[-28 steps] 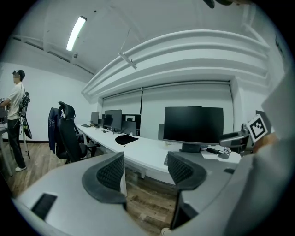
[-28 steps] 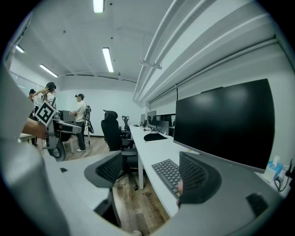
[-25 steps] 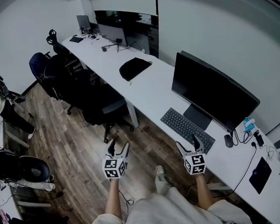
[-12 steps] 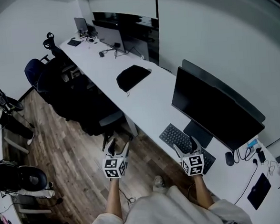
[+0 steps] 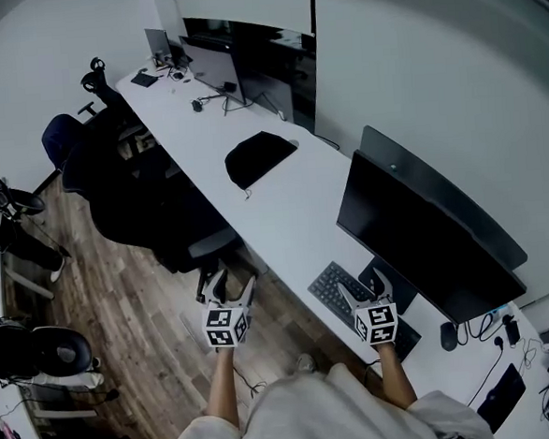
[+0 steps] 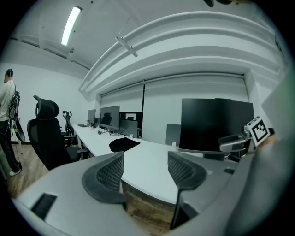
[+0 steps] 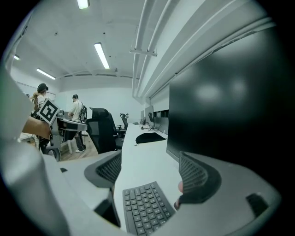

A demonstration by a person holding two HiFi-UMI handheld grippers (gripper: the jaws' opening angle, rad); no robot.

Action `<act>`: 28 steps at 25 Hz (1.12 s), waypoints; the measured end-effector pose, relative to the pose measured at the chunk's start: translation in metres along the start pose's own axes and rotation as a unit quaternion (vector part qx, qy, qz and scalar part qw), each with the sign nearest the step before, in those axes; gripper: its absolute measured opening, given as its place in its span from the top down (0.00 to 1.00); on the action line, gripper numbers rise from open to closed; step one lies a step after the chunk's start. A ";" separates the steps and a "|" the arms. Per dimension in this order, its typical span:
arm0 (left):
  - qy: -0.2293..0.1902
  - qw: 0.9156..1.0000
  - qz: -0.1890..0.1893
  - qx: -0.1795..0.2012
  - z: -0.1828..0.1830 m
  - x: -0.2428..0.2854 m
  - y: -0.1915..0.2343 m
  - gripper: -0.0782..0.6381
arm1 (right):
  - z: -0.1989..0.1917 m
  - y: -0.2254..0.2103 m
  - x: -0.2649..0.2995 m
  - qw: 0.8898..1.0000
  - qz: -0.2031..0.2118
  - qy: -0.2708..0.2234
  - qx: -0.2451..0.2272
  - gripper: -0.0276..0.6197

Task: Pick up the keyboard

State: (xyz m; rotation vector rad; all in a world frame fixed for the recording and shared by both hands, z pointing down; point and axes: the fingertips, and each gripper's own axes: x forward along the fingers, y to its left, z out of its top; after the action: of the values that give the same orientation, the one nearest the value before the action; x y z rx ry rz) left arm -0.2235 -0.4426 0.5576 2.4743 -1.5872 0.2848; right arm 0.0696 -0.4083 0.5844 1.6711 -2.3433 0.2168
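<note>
The dark keyboard [image 5: 334, 289] lies on the long white desk [image 5: 283, 213] in front of a big black monitor [image 5: 417, 241]. My right gripper [image 5: 363, 285] hangs over the keyboard's middle, open, and hides part of it. In the right gripper view the keyboard [image 7: 145, 207] lies low between the spread jaws of that gripper [image 7: 148, 171], and no pad touches it. My left gripper [image 5: 232, 282] is open over the wooden floor, just short of the desk's front edge. The left gripper view shows this gripper [image 6: 145, 170] with only the desk top and floor between its jaws.
A black cloth [image 5: 259, 157] lies further along the desk. Black office chairs [image 5: 152, 213] stand at the desk's left side. A dark mouse [image 5: 450, 336] and cables sit to the right of the monitor. More monitors [image 5: 217, 63] stand at the far end. People stand beyond the chairs [image 7: 76, 115].
Both grippers have moved level toward the desk. The right one now overlaps the keyboard, which was ahead of it before. Both stayed open.
</note>
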 end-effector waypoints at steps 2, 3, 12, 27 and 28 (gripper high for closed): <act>0.004 1.000 -0.002 0.001 -0.001 0.007 -0.001 0.50 | -0.003 -0.003 0.004 1.000 0.001 0.004 0.002 0.38; 0.007 1.000 -0.003 0.002 -0.002 0.010 -0.002 0.50 | -0.005 -0.004 0.005 1.000 0.001 0.006 0.002 0.38; 0.022 0.998 -0.049 0.018 0.000 0.041 -0.033 0.50 | -0.025 -0.028 -0.018 0.999 -0.037 0.019 0.025 0.38; 0.058 0.966 -0.243 0.067 -0.003 0.133 -0.140 0.50 | -0.076 -0.094 -0.116 0.964 -0.241 0.045 0.103 0.38; 0.062 0.962 -0.256 0.072 -0.004 0.139 -0.146 0.50 | -0.079 -0.096 -0.123 0.960 -0.255 0.046 0.108 0.38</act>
State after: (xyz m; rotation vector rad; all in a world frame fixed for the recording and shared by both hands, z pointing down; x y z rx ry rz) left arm -0.0340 -0.5027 0.5900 2.7984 -0.8597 0.4701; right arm 0.2074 -0.3078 0.6219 2.2457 -1.7930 0.4478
